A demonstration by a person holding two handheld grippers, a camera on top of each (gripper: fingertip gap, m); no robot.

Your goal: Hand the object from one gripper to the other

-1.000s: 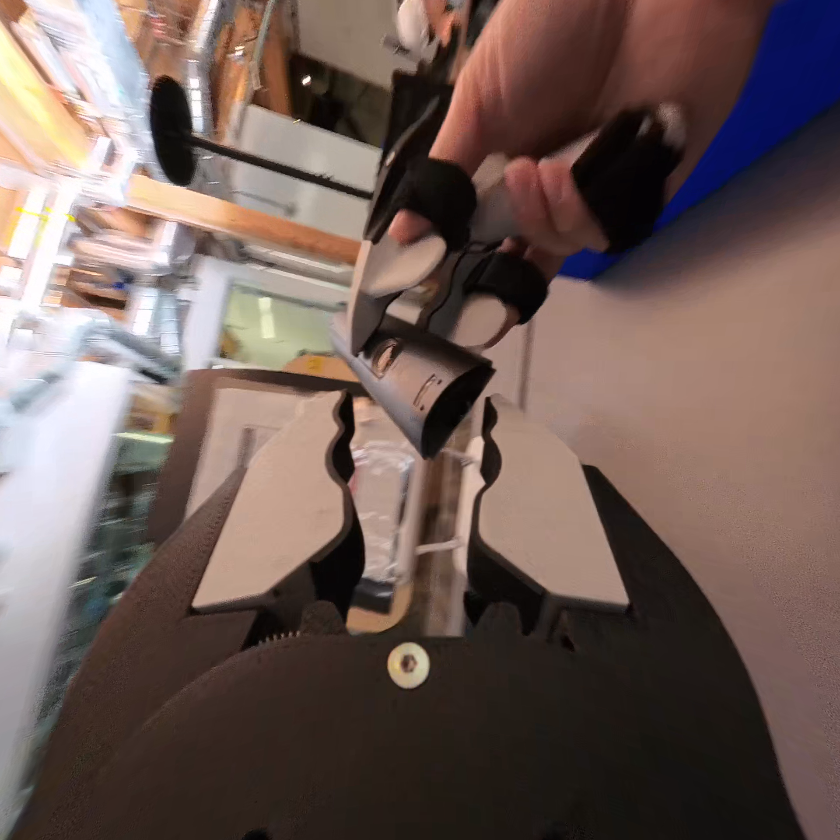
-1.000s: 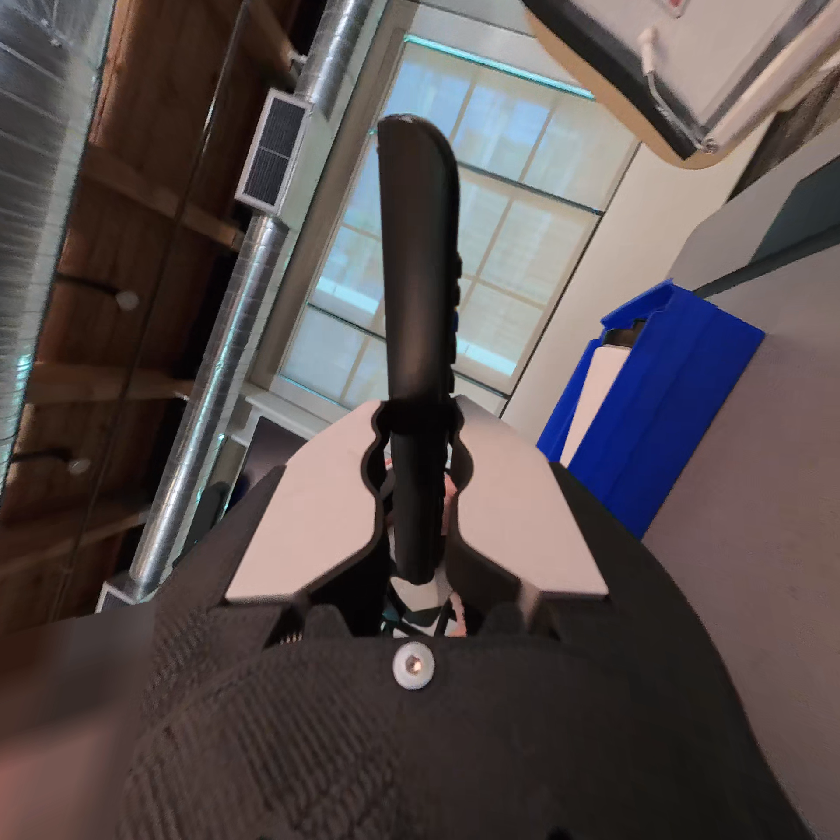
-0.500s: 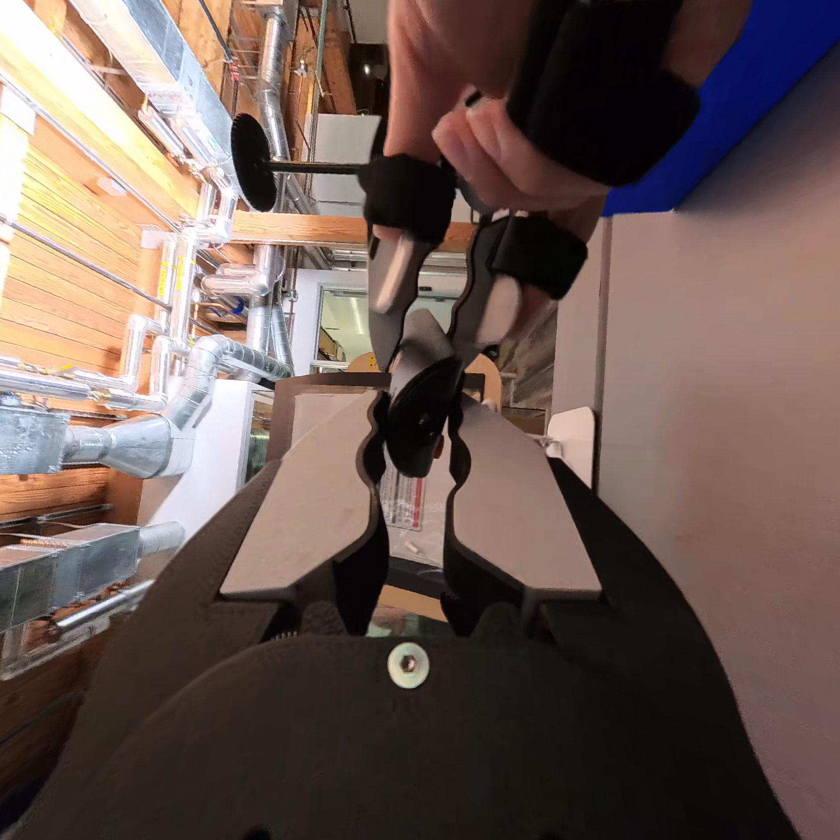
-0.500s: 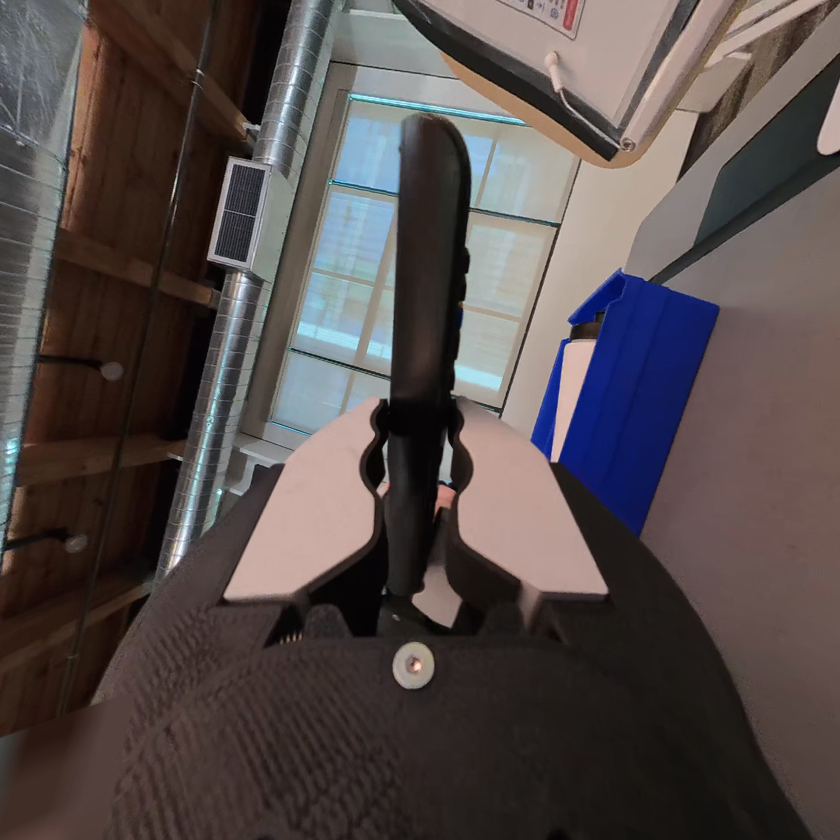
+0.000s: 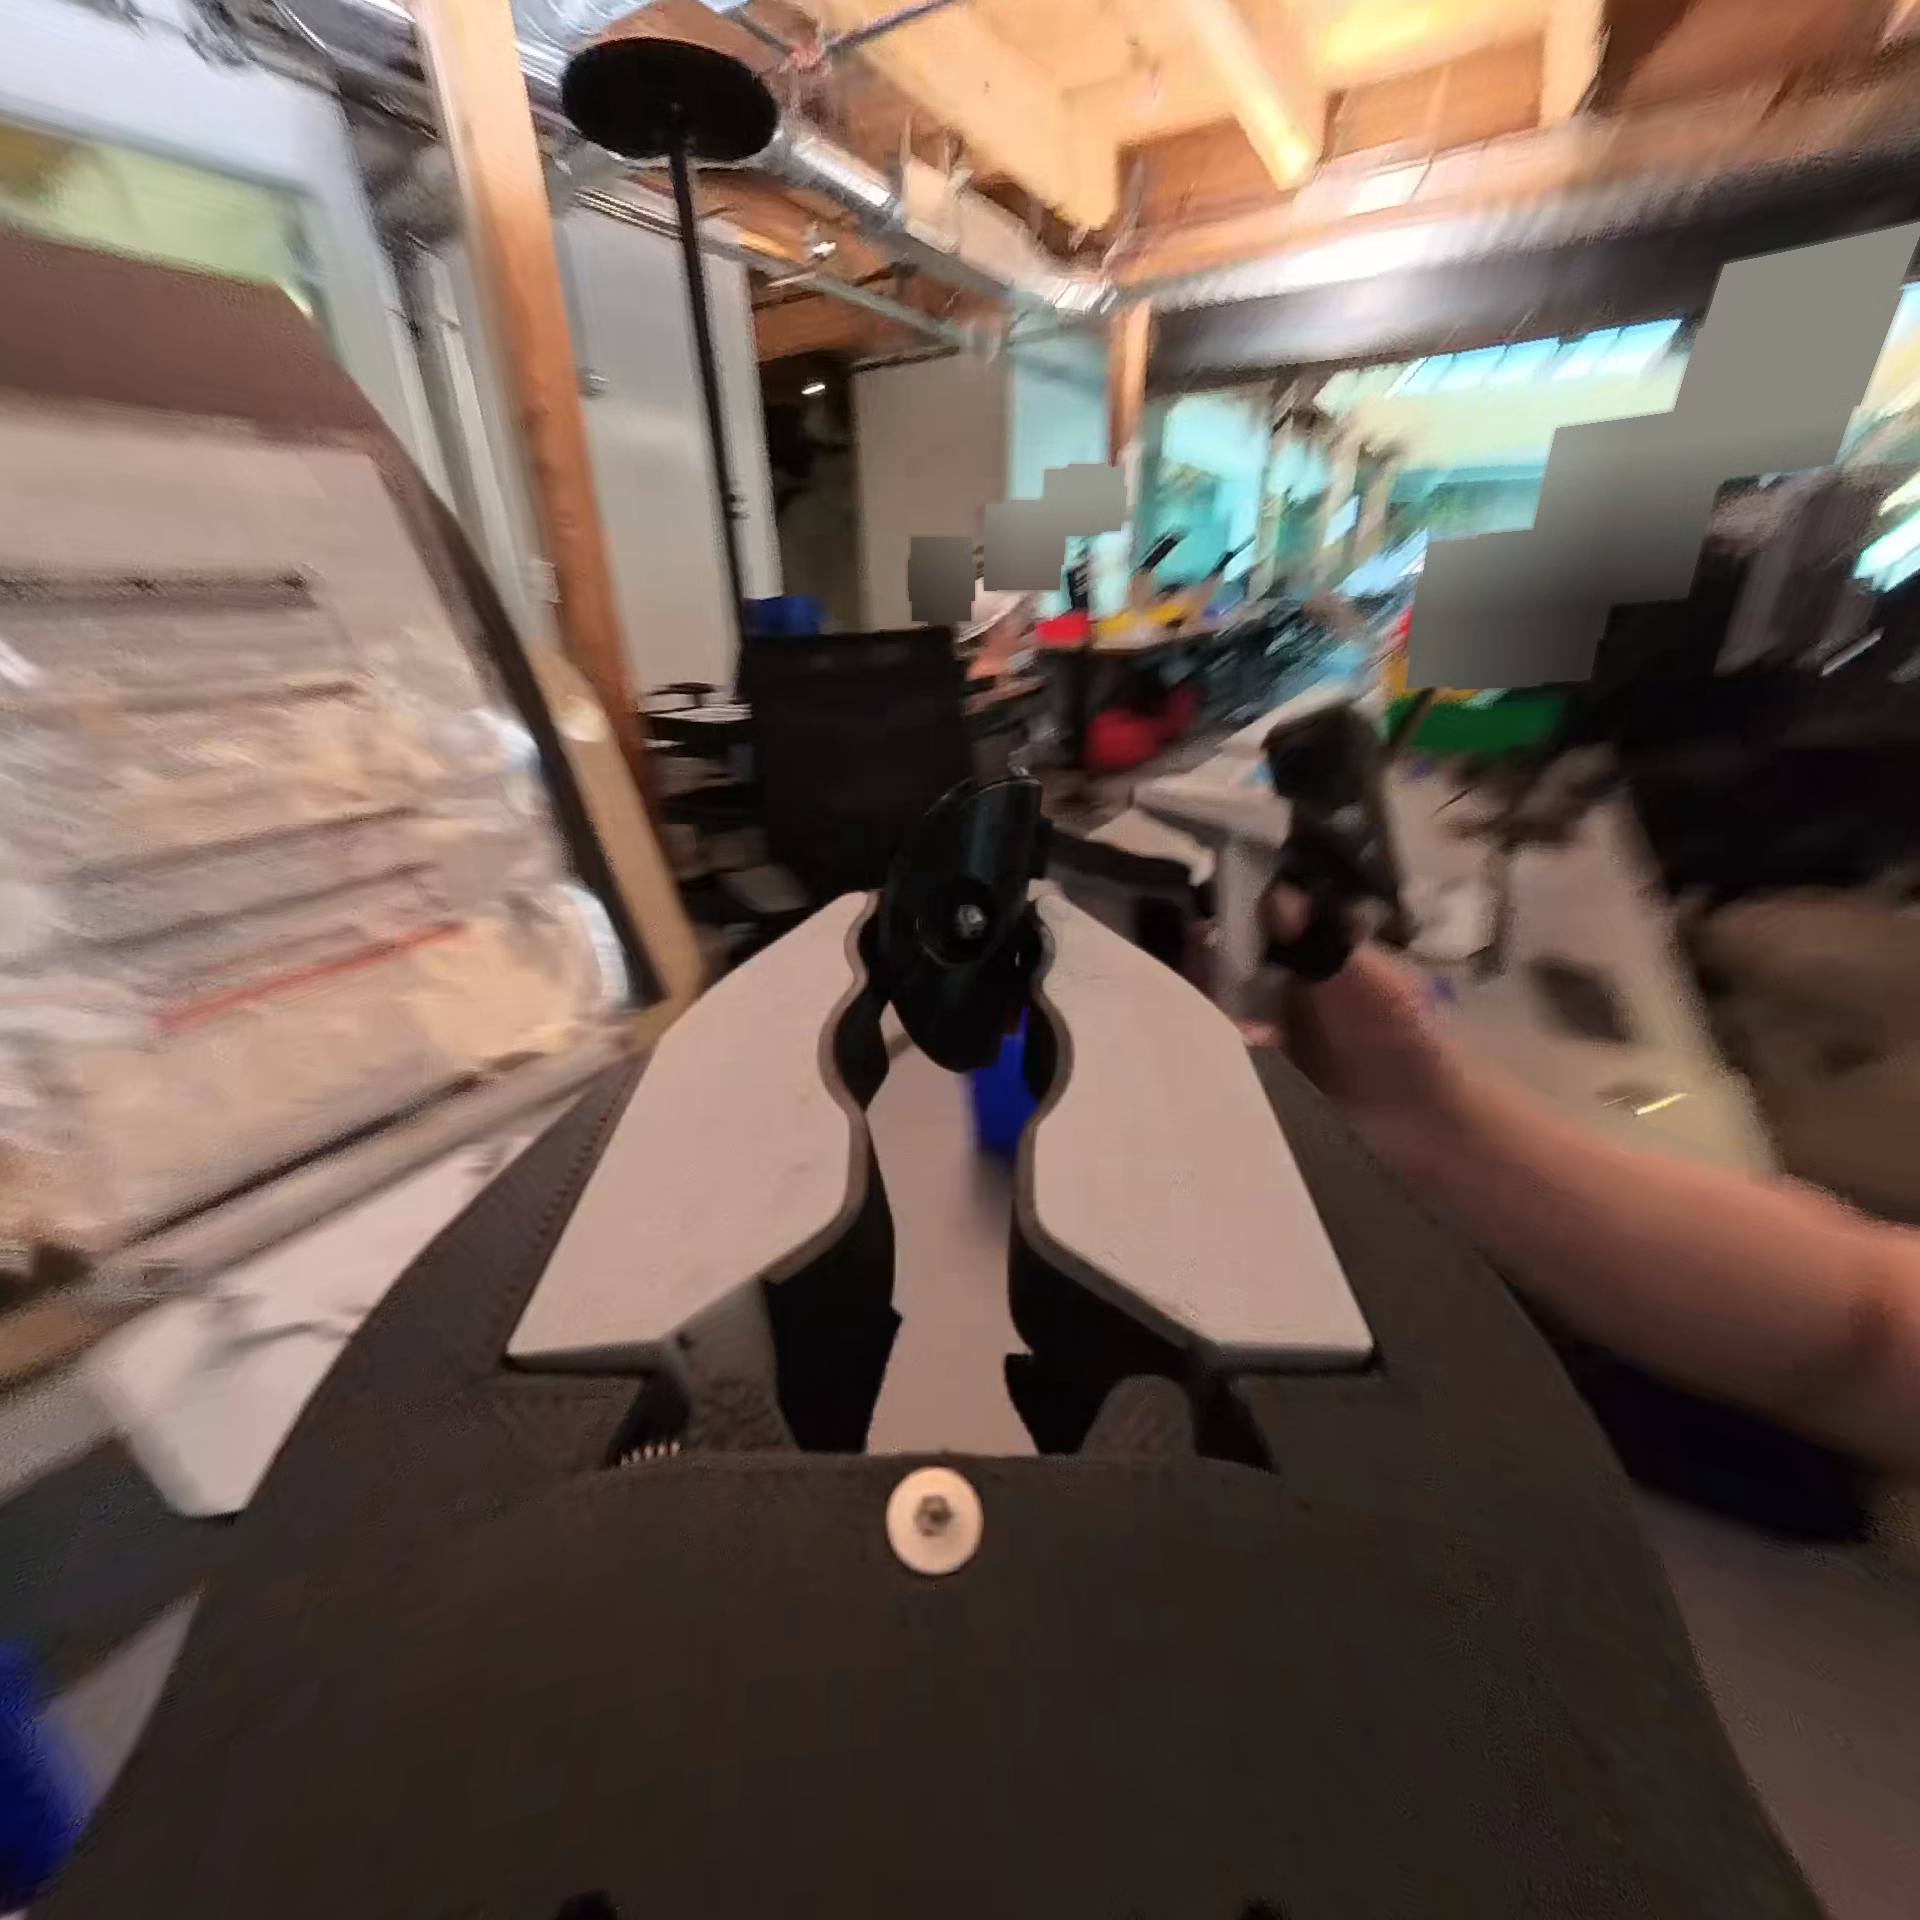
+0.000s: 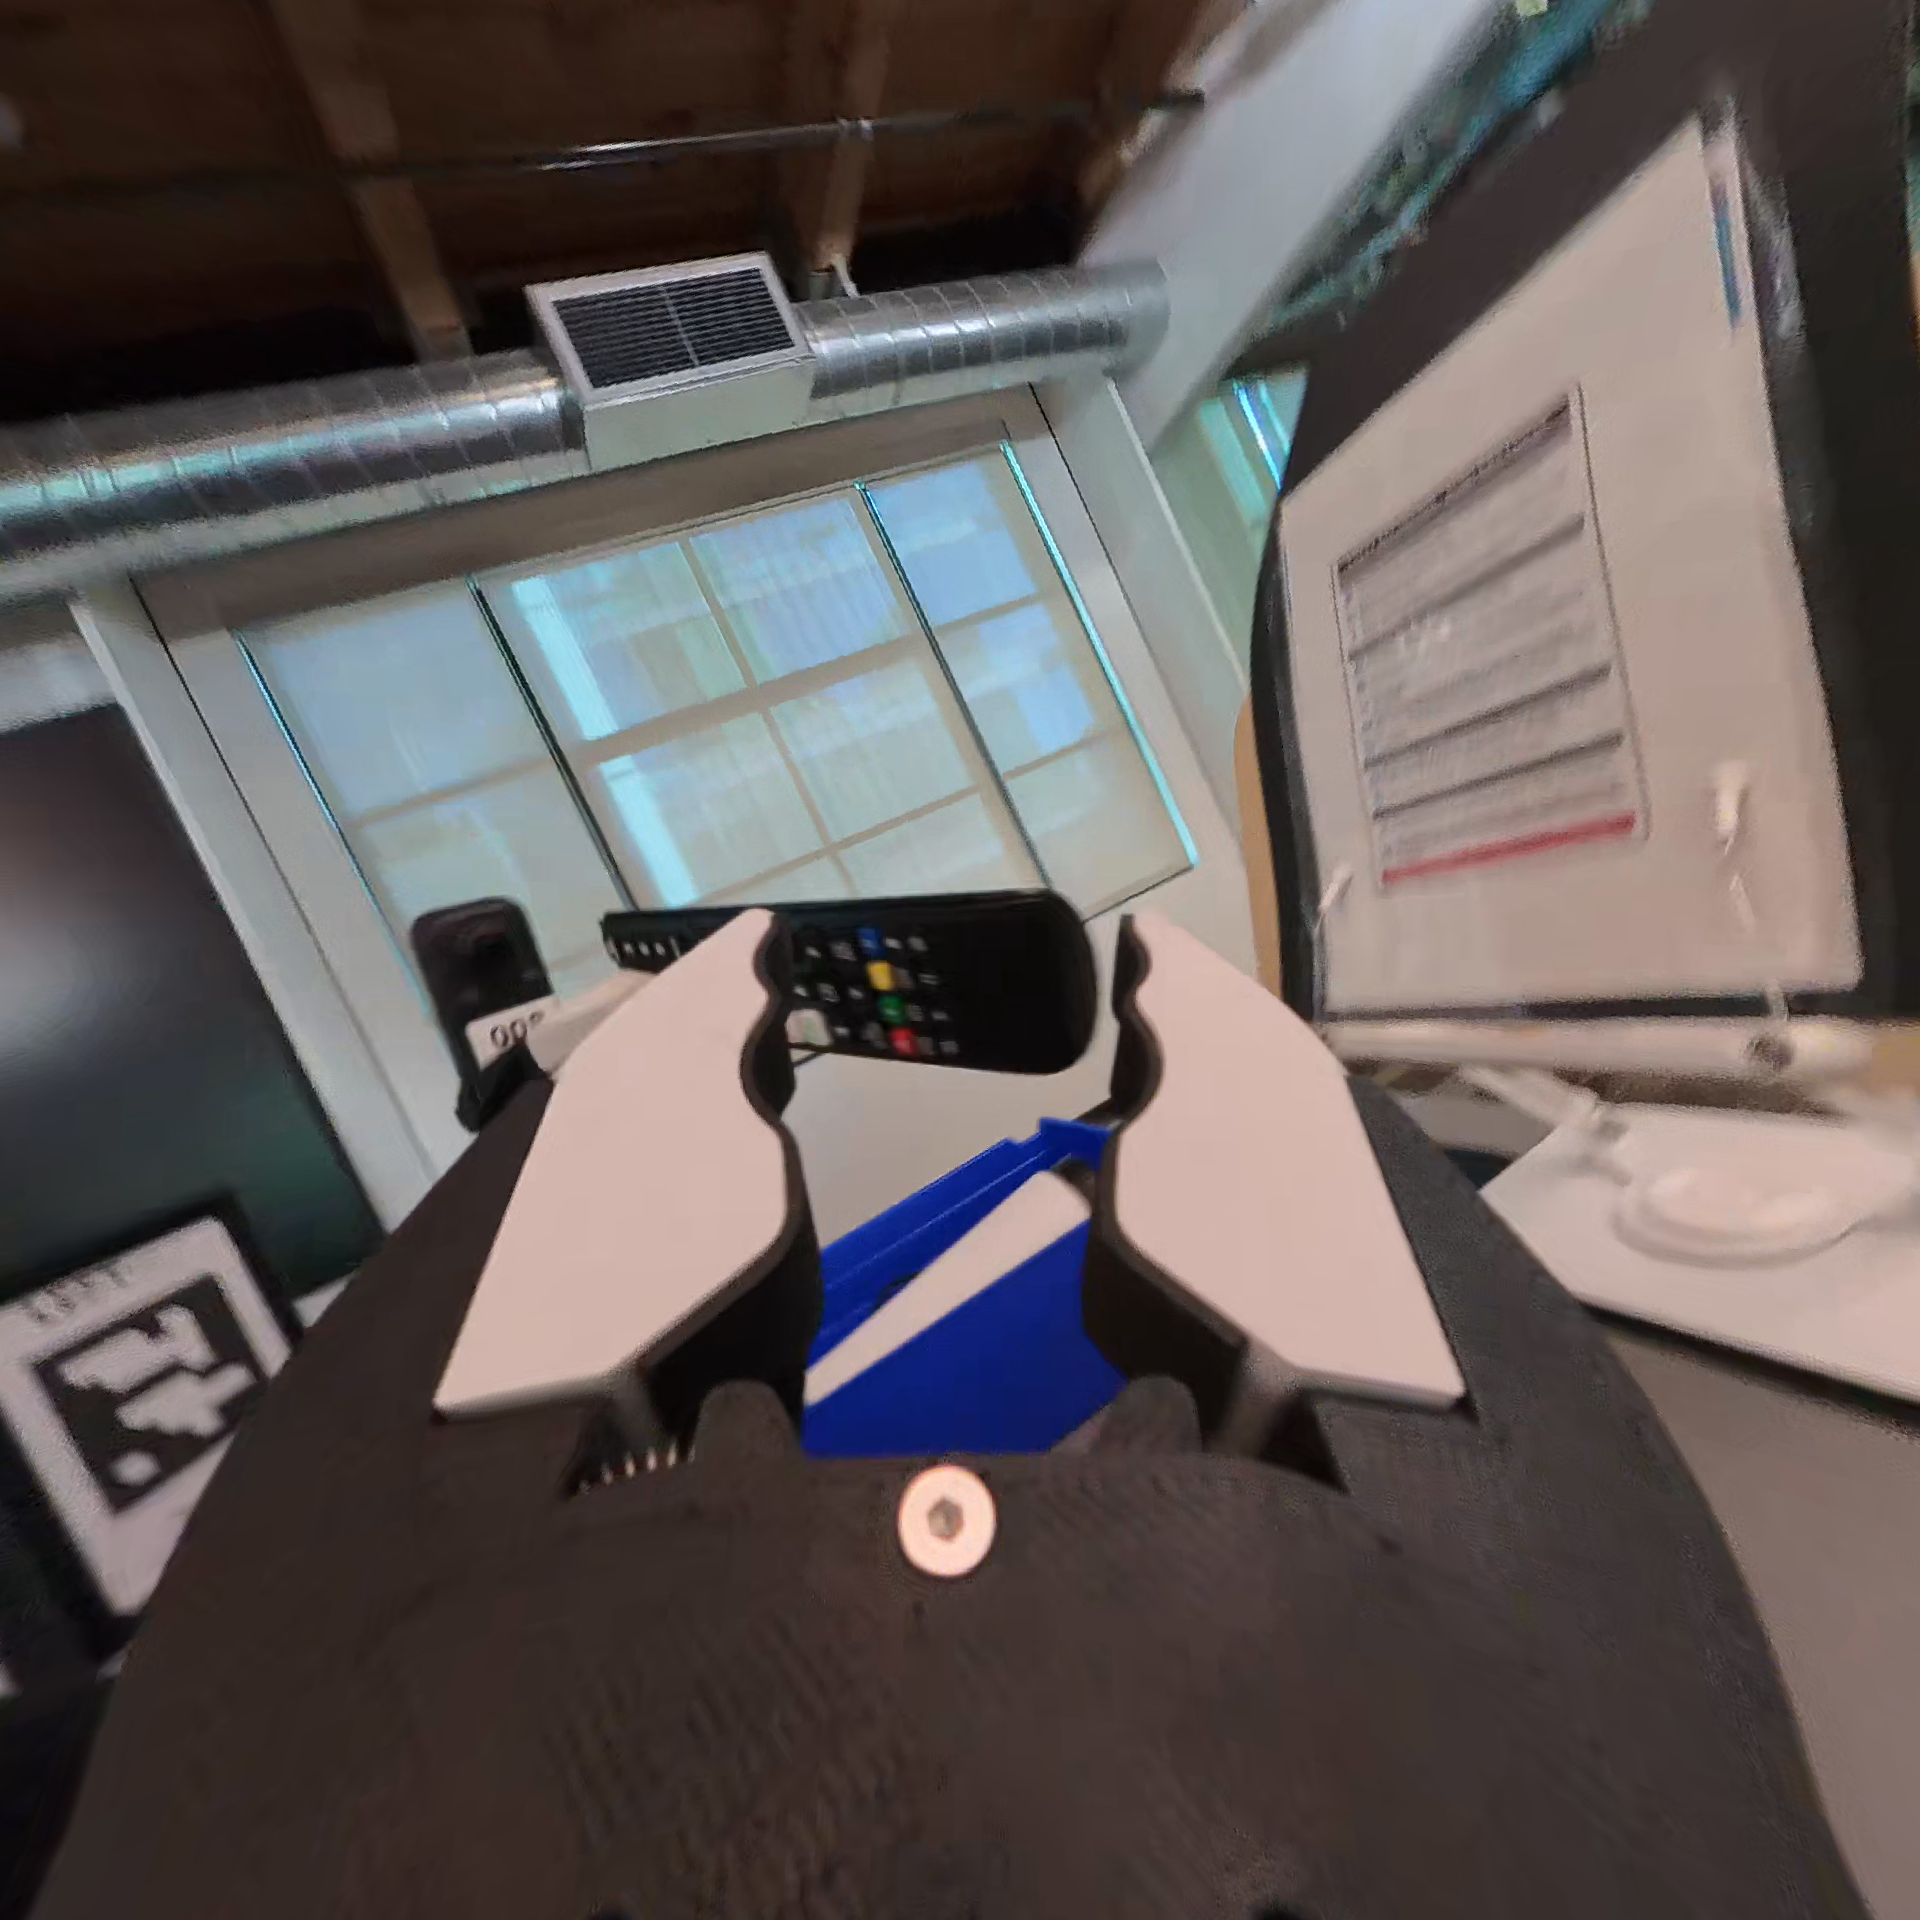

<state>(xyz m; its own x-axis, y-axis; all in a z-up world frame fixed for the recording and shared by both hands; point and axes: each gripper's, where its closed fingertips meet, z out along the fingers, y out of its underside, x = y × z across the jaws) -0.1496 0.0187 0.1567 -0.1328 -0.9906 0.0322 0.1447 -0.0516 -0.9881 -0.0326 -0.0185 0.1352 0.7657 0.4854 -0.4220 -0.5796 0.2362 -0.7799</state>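
Remote control [image 5: 961, 930] clamped end-on in our left hand-held gripper [image 5: 951, 977], mid-frame; handover looks done.

We judge it light, rigid and smooth-cased, best pinched across its narrow sides clear of the buttons. In the right wrist view it lies crosswise at centre [image 6: 935, 982] beyond our right hand-held gripper [image 6: 945, 997], whose jaws stand apart and empty. Motion blur smears the room, and the blue bin [image 6: 966, 1309] below is half hidden.
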